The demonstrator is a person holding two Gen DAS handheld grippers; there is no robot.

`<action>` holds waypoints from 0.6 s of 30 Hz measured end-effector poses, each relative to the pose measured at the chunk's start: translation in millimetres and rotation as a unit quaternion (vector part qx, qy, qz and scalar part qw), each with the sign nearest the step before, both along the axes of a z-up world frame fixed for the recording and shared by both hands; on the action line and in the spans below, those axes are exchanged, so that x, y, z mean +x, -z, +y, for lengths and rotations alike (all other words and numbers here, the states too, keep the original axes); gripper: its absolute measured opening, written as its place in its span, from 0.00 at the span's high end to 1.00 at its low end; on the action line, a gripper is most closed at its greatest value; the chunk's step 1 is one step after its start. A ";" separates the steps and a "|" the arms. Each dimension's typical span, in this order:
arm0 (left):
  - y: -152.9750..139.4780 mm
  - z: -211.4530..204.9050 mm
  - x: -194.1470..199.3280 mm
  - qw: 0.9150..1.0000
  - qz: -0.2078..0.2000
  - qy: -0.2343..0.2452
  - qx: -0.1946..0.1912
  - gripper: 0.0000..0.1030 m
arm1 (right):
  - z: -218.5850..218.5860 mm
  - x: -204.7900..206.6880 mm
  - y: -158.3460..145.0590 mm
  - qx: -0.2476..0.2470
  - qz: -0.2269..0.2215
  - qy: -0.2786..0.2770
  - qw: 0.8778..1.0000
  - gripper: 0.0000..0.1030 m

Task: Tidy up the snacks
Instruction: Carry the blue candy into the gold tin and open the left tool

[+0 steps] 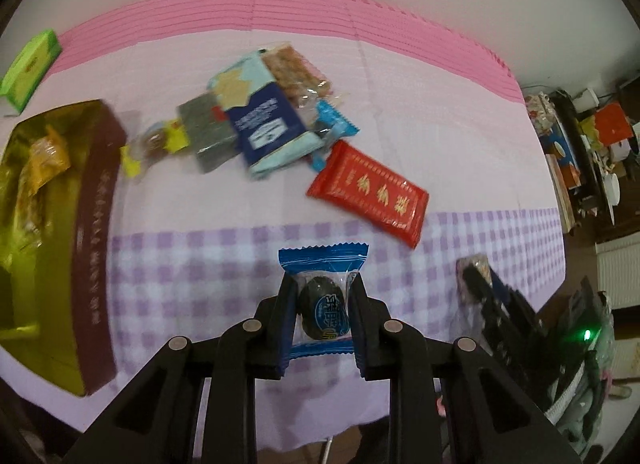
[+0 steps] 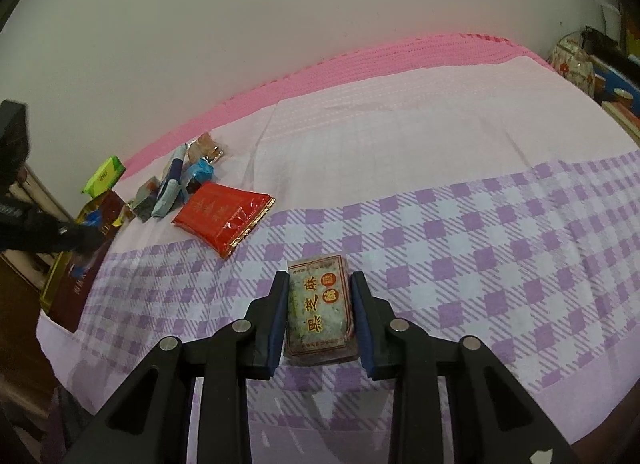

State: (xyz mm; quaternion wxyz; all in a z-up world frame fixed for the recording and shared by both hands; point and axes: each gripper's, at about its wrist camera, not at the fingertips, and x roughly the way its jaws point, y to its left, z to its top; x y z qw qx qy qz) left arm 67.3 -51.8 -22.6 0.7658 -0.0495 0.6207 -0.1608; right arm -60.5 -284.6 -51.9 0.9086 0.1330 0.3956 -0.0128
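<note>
Left gripper [image 1: 323, 300]: clamped on the blue candy [image 1: 323, 306], held above the checked cloth [image 1: 192, 264], right of the box [image 1: 94, 232].
Right gripper [image 2: 320, 298]: closed on the sesame bar [image 2: 319, 310], over the checked cloth.
Red pack [image 1: 368, 192]: on the cloth, beyond the candy.
Snack pile [image 1: 260, 120]: between the box and the red pack.
Green pack [image 1: 30, 64]: behind the box.

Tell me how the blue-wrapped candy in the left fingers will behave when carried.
The candy looks small, so probably light. Its oval body seems firm, pinched by both fingers. The crimped wrapper ends stick out loose, so they may flop.
</note>
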 end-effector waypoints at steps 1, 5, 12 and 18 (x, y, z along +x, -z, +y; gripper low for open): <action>-3.0 6.5 -3.7 1.000 -0.006 -0.002 0.002 0.76 | 1.9 0.7 -0.3 -0.003 0.001 0.000 1.000 0.72; -14.1 35.4 -13.1 1.000 -0.023 -0.019 0.001 0.76 | 7.6 4.2 0.9 -0.015 0.005 0.002 1.000 0.72; -24.2 81.1 -15.9 0.997 -0.047 -0.053 0.012 0.76 | 15.2 11.9 5.0 -0.030 0.015 0.008 0.999 0.72; -31.1 114.3 -18.0 0.993 -0.077 -0.077 0.042 0.76 | 18.7 14.8 6.8 -0.040 0.019 0.011 0.999 0.73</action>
